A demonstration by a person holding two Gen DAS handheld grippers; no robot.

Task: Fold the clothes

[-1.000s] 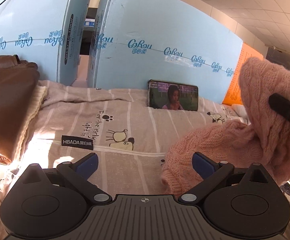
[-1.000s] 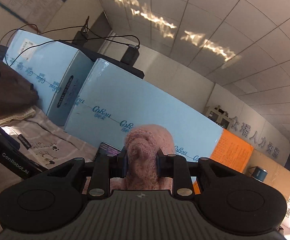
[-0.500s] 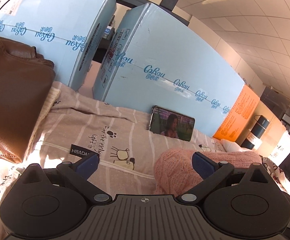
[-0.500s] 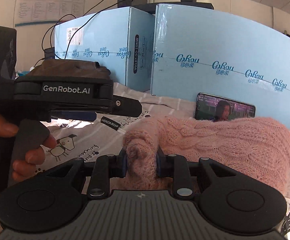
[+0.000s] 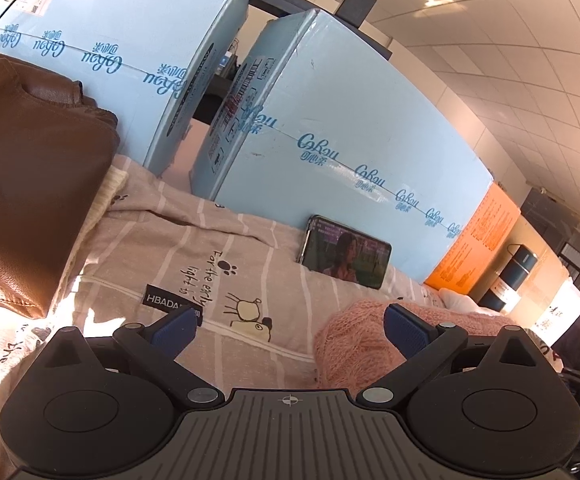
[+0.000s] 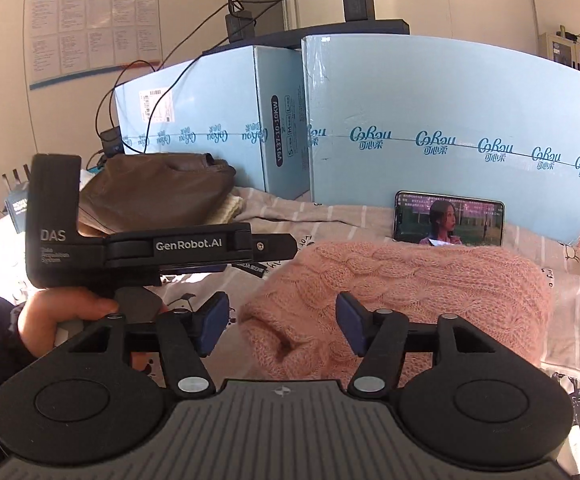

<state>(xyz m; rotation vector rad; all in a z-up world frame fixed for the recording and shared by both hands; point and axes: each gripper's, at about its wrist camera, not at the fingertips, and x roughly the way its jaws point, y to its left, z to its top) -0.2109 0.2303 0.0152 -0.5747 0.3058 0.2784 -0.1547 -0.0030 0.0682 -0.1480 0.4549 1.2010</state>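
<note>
Since a second ago the right claw [image 6: 282,322] is letting go of the pink sweater [image 6: 430,280], jaws opening, knit lying between the pads untouched. Sweater's sitting folded on the cartoon-print bedsheet [image 5: 250,248] toward the back edge, just in front of the phone [image 6: 449,218]. Left claw [image 5: 288,330] is hanging wide open, empty, beside the sweater's edge.

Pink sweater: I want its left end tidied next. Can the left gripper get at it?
Probably yes: the left gripper is open, the pink sweater lies just ahead beside its right finger, and nothing sits between them.
</note>
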